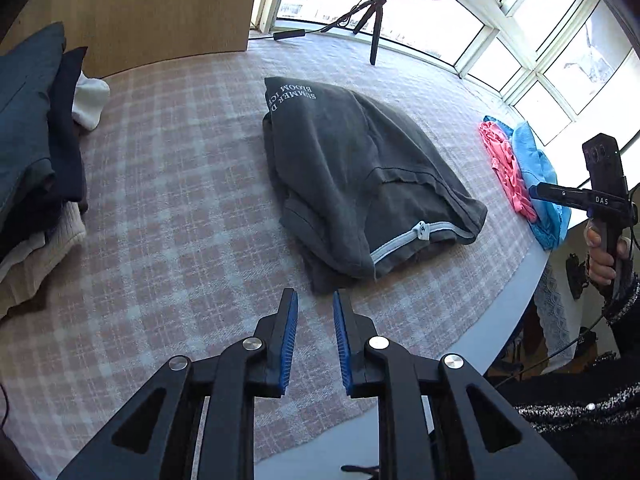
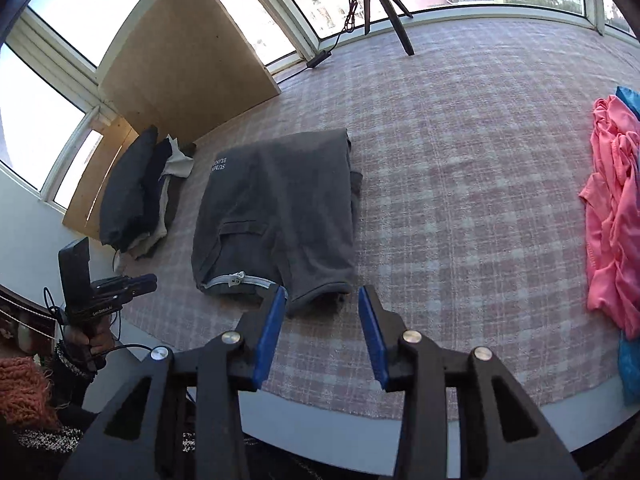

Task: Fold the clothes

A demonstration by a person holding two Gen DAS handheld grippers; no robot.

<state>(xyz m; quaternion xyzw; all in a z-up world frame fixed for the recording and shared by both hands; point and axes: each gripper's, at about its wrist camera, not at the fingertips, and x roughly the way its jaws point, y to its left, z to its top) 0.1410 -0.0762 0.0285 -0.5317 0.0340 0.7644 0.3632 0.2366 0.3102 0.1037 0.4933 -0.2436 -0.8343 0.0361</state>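
A dark grey folded garment with white lettering and a pale zipper lies on the checked cloth; the right wrist view shows the grey garment at centre left. My left gripper hovers just short of its near edge, jaws apart, nothing between the blue pads. My right gripper also stands open near the garment's near hem, holding nothing. The left wrist view catches the right gripper at the right edge in a hand. In the right wrist view the left gripper shows at far left.
A stack of folded clothes sits at the left by a wooden board. Pink cloth and blue cloth are heaped at the right. A tripod with a ring light stands by the windows. The table edge runs near me.
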